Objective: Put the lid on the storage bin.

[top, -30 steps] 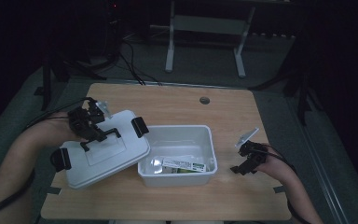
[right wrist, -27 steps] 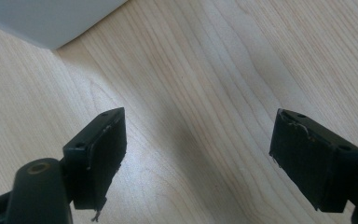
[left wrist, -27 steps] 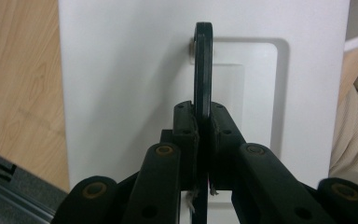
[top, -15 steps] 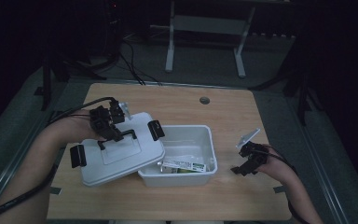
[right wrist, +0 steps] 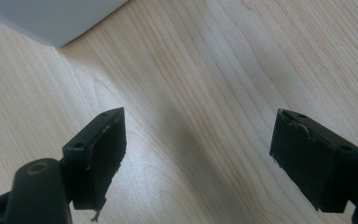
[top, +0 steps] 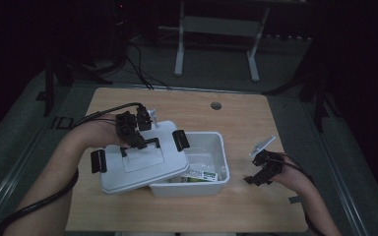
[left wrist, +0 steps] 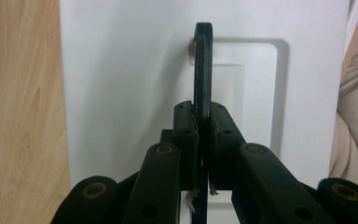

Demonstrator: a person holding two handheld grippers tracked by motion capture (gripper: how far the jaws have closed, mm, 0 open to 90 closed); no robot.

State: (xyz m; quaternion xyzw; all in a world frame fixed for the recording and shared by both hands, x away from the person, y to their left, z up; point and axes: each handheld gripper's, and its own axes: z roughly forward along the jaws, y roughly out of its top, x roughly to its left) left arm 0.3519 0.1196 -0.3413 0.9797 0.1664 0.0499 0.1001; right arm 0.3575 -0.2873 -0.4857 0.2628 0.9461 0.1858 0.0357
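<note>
At the left half of the wooden table point(top: 256, 123), a white lid point(top: 138, 164) is held by its black handle point(left wrist: 202, 65), on which the left gripper point(top: 139, 140) is clamped. The lid is tilted over the left part of the white bin point(top: 211, 162), so most of the contents are hidden; a labelled packet point(top: 202, 175) is partly seen, its print unreadable. The right gripper point(top: 261, 172) is held just right of the bin, jaws apart and empty.

White lid point(top: 138, 164) with black handle point(left wrist: 203, 60), white box point(top: 211, 167), pale wood-grain table point(top: 256, 118).
</note>
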